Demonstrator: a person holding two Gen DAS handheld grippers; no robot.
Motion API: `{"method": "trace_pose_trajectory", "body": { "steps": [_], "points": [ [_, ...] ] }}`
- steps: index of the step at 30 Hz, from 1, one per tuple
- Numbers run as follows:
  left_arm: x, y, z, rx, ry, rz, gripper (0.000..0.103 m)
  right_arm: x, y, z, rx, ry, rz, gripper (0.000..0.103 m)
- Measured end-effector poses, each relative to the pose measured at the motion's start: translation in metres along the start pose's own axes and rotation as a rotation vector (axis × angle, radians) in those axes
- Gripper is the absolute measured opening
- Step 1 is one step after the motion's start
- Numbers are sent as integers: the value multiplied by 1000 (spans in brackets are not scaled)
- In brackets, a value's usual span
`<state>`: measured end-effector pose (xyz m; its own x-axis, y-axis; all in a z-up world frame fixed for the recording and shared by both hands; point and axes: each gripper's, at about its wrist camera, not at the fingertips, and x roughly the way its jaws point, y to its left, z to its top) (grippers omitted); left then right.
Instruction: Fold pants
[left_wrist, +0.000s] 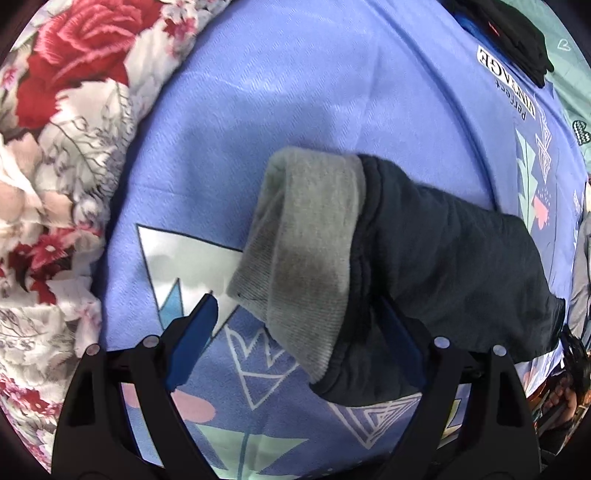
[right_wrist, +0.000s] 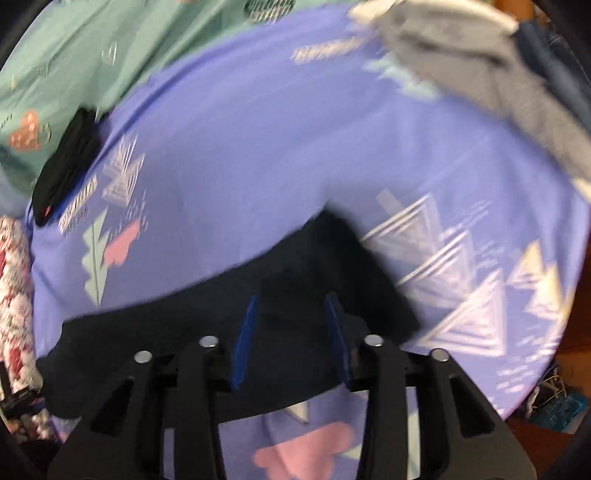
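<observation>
The pants (left_wrist: 443, 266) lie on a bed sheet (left_wrist: 295, 92), lavender with a printed triangle pattern; the garment is dark navy with a grey ribbed cuff (left_wrist: 303, 251) turned toward 9 o'clock in the left wrist view, so only one leg end shows there.

Step in hand, as judged: an early fold, with the fabric being positioned, not yet squared into a packet.

The left hand-held gripper (left_wrist: 295, 332) hangs above the cuff with its jaws spread wide; the cuff sits between the blue pads (left_wrist: 192, 339) but is not pinched (released state).

The right hand-held gripper (right_wrist: 291, 332) stands over dark cloth at 6 o'clock of its own blurred view; its jaws are parted and the pads do not visibly press the fabric, so it reads as released.

The next move calls for each gripper to close on an edge of the garment, then carry one end over the other while the layers stay flat.

Surroundings: a floral blanket (left_wrist: 55, 166) bounds the sheet at 9 o'clock; a teal sheet (right_wrist: 74, 55) lies at 11 o'clock in the right view; a folded black garment (right_wrist: 66, 166) rests at the boundary between the two sheets; a grey cloth pile (right_wrist: 480, 66) sits at 1 o'clock.
</observation>
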<state>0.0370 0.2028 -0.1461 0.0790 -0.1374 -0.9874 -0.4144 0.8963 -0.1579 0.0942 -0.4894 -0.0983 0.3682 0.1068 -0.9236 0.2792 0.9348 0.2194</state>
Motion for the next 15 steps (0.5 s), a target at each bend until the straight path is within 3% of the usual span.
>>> {"method": "trace_pose_trajectory", "body": {
  "steps": [3,5,6,9,13,15],
  "points": [
    [11,5,-3,5,7,18,89,30,-20,-1,75,57,-17,33],
    [15,6,-2,1,6,16,91,40,-42,1,149,45,-11,8],
    [16,6,-2,-1,9,16,92,39,-46,4,162,36,-33,6],
    [10,11,-5,-6,8,-4,90,28,-34,10,124,28,-71,22],
    [4,17,-13,-12,39,-51,90,18,2,2,2,50,3,34],
    [1,19,-19,-20,60,-92,90,22,21,-5,-29,91,62,35]
  ]
}}
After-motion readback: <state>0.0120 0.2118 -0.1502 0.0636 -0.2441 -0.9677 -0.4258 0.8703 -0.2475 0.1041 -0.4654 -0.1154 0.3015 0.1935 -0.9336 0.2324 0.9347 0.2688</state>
